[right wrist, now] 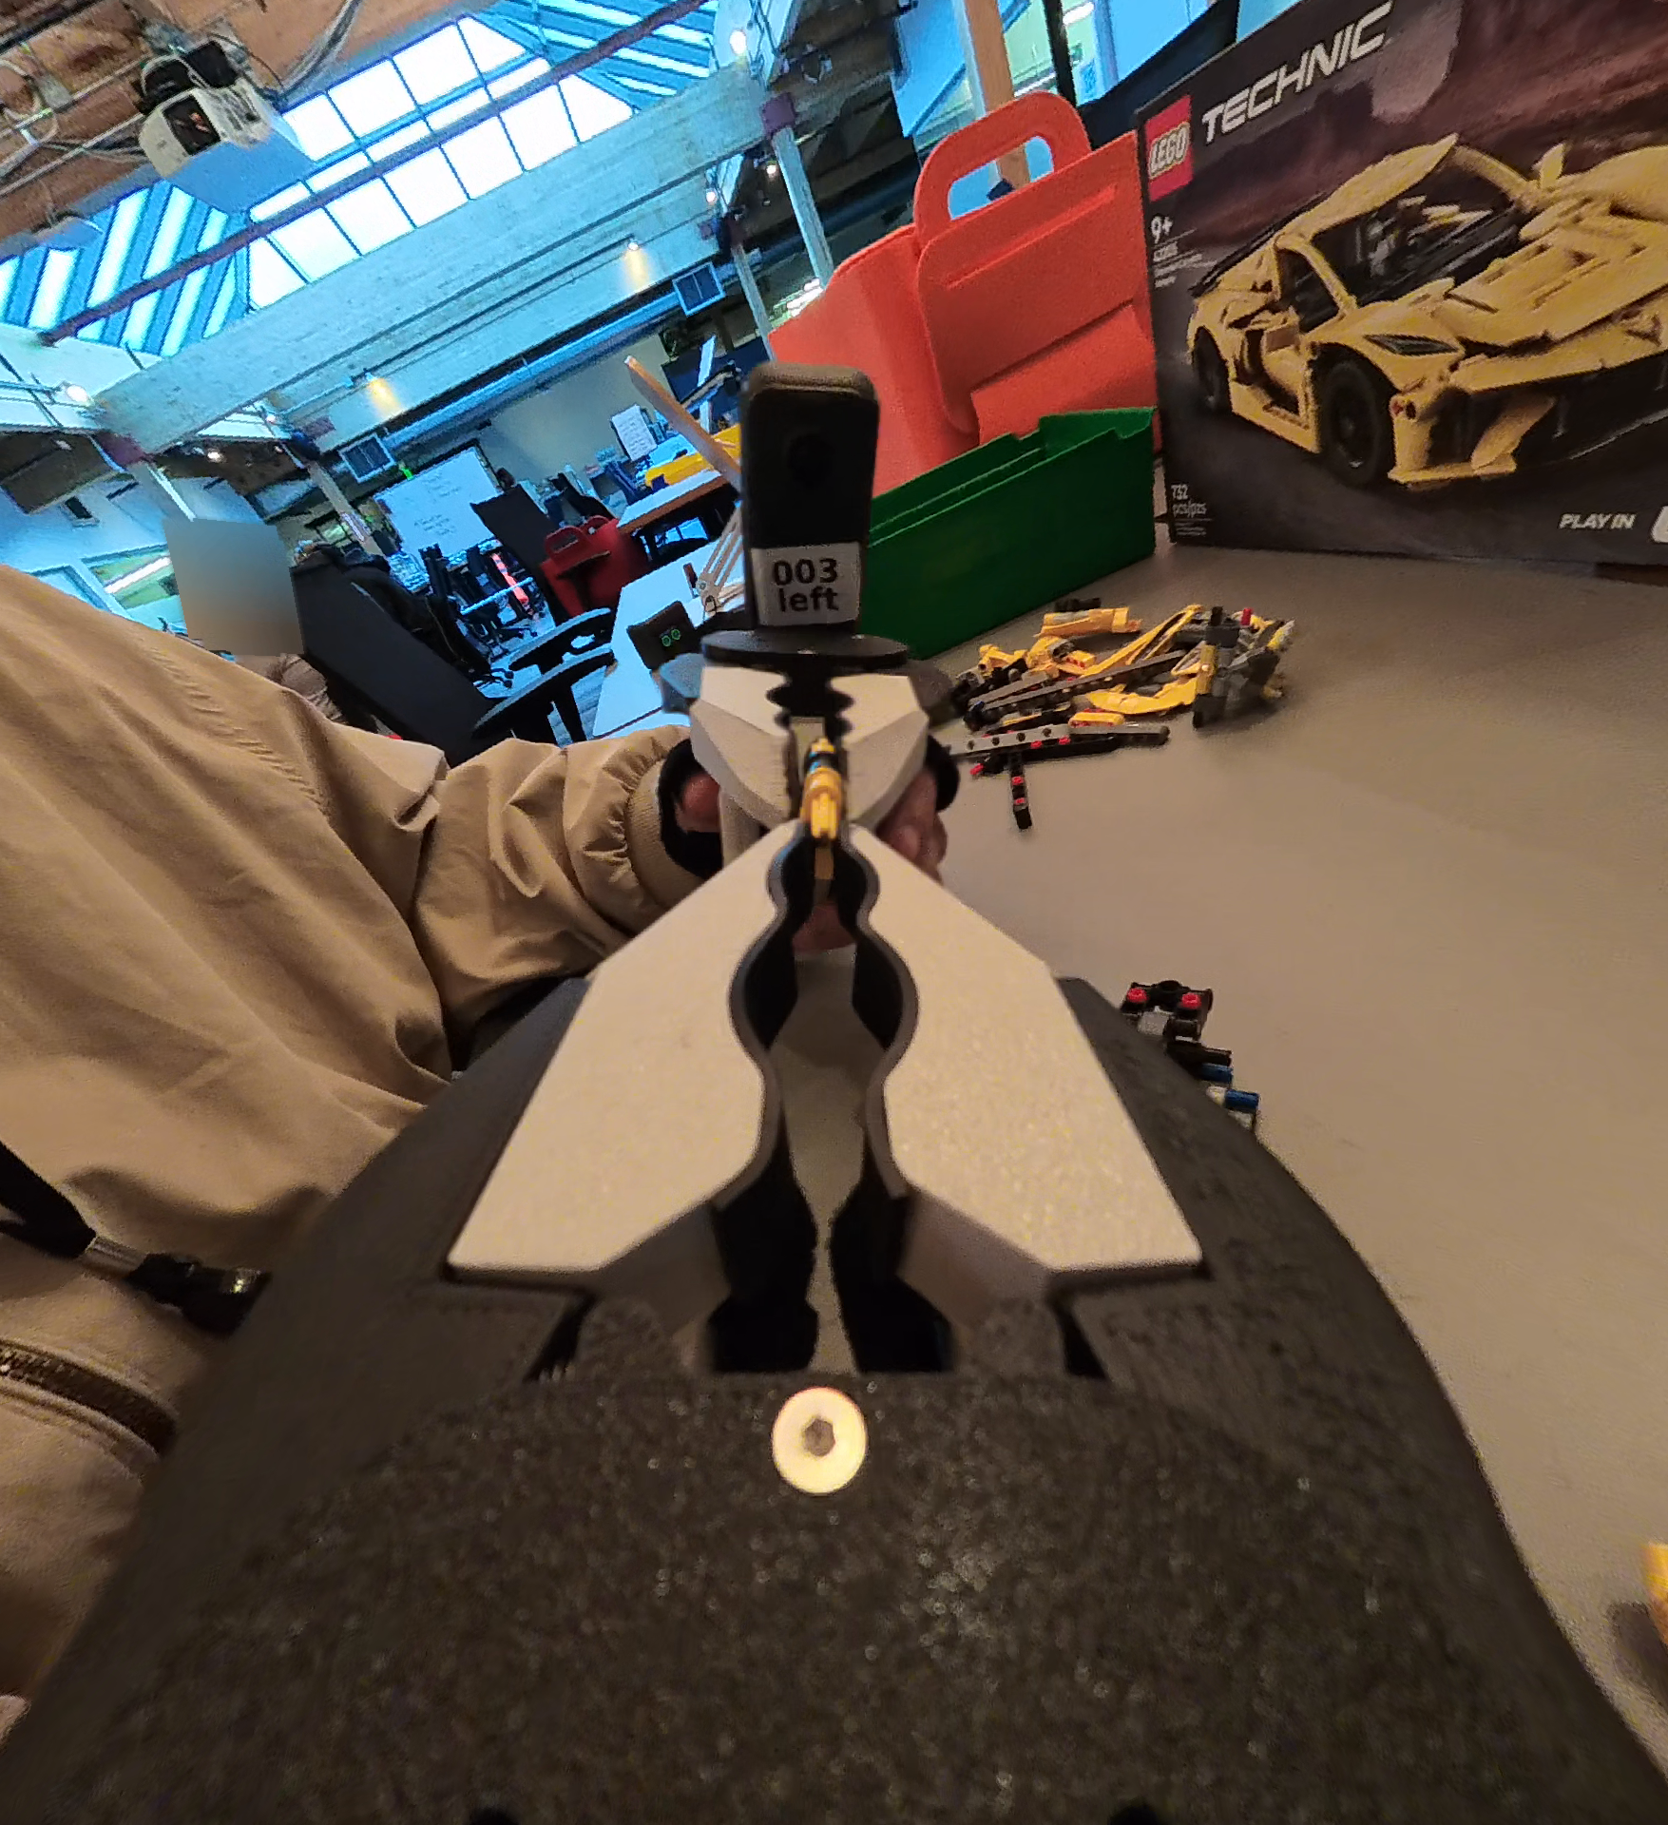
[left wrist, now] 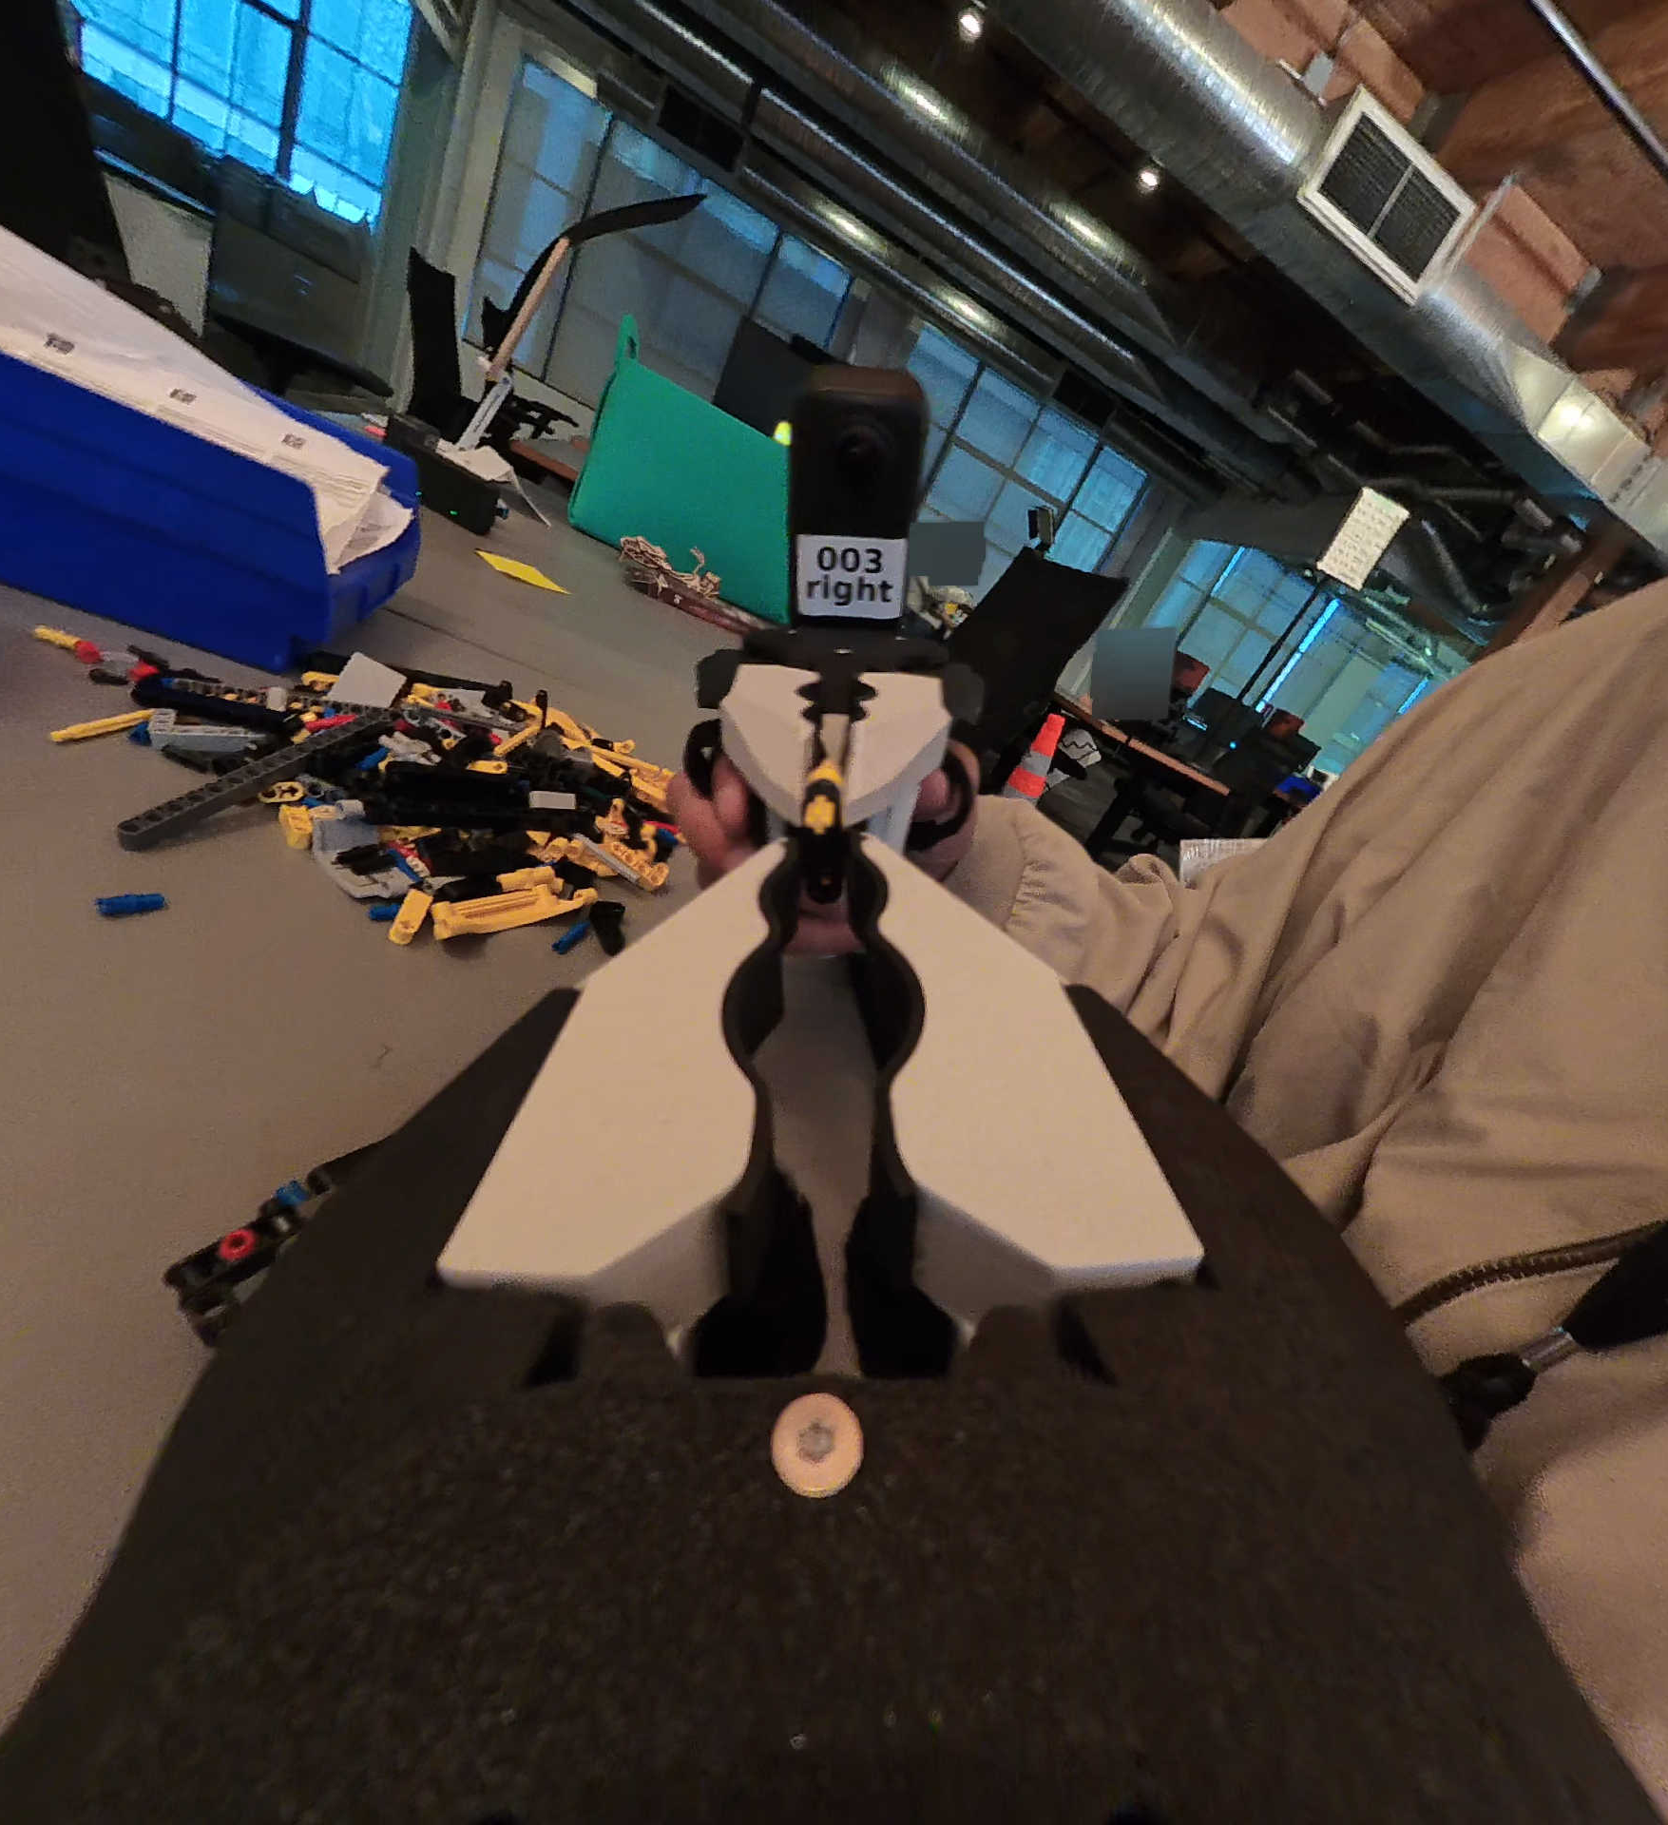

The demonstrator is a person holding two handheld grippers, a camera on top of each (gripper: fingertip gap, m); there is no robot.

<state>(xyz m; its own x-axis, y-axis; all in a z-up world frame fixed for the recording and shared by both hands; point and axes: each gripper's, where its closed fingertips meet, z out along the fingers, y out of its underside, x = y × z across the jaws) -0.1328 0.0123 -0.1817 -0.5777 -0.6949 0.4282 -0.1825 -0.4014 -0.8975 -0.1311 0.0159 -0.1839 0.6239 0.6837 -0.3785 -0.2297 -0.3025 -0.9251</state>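
Held in mid-air above a grey table (left wrist: 69, 1037), between two opposed grippers: a small yellow-and-black toy building piece (left wrist: 822, 805), slender and elongated. Left gripper (left wrist: 822, 869) closed on the near end of the piece; right gripper (right wrist: 822, 839) closed on the opposite end, tips nearly meeting. Piece aligned along both sets of fingers, roughly level; exact shape too small to tell. Nearby on the table: a loose pile of yellow, black and grey parts (left wrist: 435, 790), and a smaller heap of yellow and black parts (right wrist: 1126, 662).
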